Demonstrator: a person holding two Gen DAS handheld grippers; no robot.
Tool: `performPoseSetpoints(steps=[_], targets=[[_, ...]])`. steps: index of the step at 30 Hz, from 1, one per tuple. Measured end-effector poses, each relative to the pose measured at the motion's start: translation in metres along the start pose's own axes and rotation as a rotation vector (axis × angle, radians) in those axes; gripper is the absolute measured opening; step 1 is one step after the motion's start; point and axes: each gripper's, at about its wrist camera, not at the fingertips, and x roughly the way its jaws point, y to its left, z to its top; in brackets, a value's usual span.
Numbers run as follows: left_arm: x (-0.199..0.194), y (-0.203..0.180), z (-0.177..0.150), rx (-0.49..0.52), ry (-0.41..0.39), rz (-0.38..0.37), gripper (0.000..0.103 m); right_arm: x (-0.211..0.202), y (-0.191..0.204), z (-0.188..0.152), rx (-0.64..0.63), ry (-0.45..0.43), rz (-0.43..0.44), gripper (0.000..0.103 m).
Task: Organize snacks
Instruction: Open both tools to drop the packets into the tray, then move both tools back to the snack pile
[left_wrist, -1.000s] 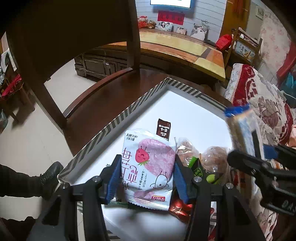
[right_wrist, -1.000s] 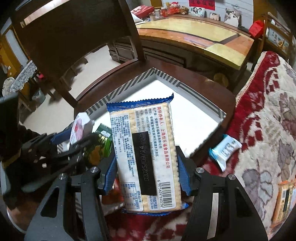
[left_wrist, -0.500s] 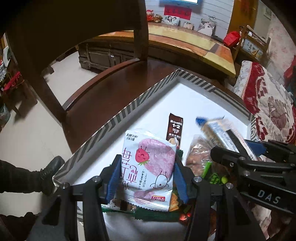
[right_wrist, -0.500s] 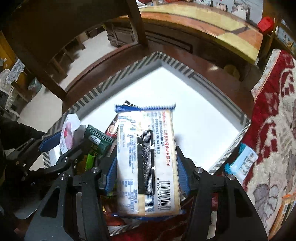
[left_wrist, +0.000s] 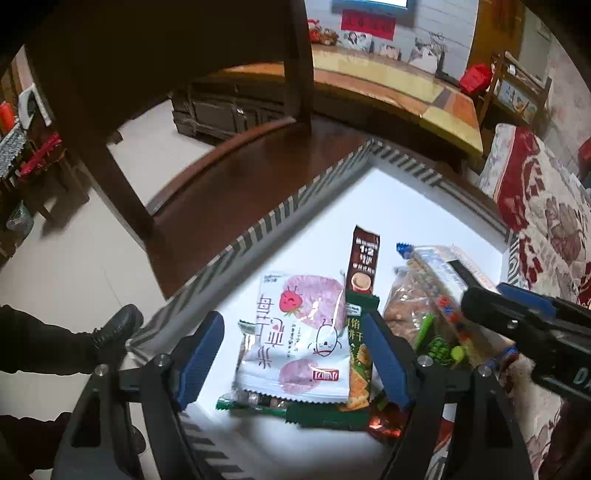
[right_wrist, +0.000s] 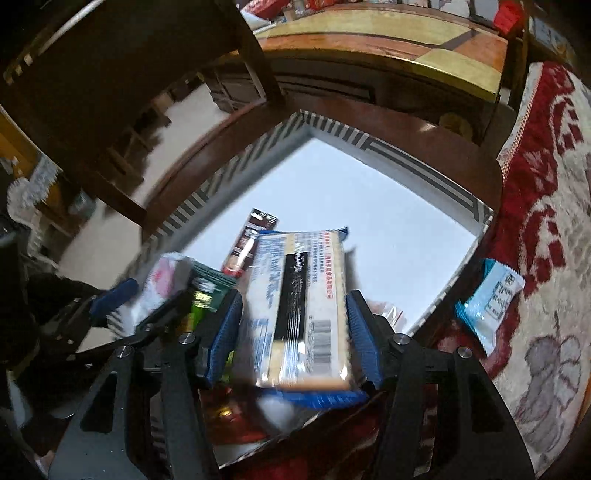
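Observation:
A white box with a striped rim (left_wrist: 280, 210) stands on a wooden chair seat. In the left wrist view my left gripper (left_wrist: 293, 317) hangs over the snack pile at the box's near end. Its jaws are opening, and the pink strawberry packet (left_wrist: 299, 339) lies loose between them with a gap on each side. My right gripper (right_wrist: 294, 295) is low over the same pile, jaws opening. The blue-edged cracker pack (right_wrist: 299, 310) sits between its pads, looking loose, and rests on the pile (left_wrist: 436, 266).
A brown coffee sachet (left_wrist: 364, 258), a green cracker packet (left_wrist: 358, 354) and a clear bread bag (left_wrist: 406, 302) lie in the box. A blue-white packet (right_wrist: 491, 306) lies on the red floral blanket at right. A person's shoe (left_wrist: 114, 328) is by the chair.
My left jaws have spread wide and let go of the pink packet, which now lies on the pile. My right gripper has sunk into the box with the cracker pack.

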Motion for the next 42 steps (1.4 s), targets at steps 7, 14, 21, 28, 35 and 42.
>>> performPoseSetpoints(steps=[7,14,21,28,35,42], targets=[[-0.03,-0.016,0.002,0.017,-0.073,-0.026,0.086,-0.048,-0.002,-0.011,0.033,-0.082,0.017,0.058],[-0.054,-0.049,0.003,0.069,-0.116,-0.099,0.088,-0.112,-0.005,-0.025,-0.001,-0.201,0.026,0.058],[-0.06,-0.099,-0.003,0.148,-0.105,-0.178,0.09,-0.151,-0.08,-0.078,0.115,-0.203,-0.063,0.058],[-0.051,-0.15,-0.016,0.249,-0.044,-0.229,0.09,-0.171,-0.155,-0.13,0.267,-0.181,-0.156,0.058],[-0.038,-0.186,-0.019,0.338,0.009,-0.276,0.09,-0.18,-0.203,-0.163,0.377,-0.182,-0.183,0.058],[-0.008,-0.233,-0.009,0.425,0.083,-0.353,0.089,-0.181,-0.221,-0.174,0.421,-0.189,-0.166,0.058]])
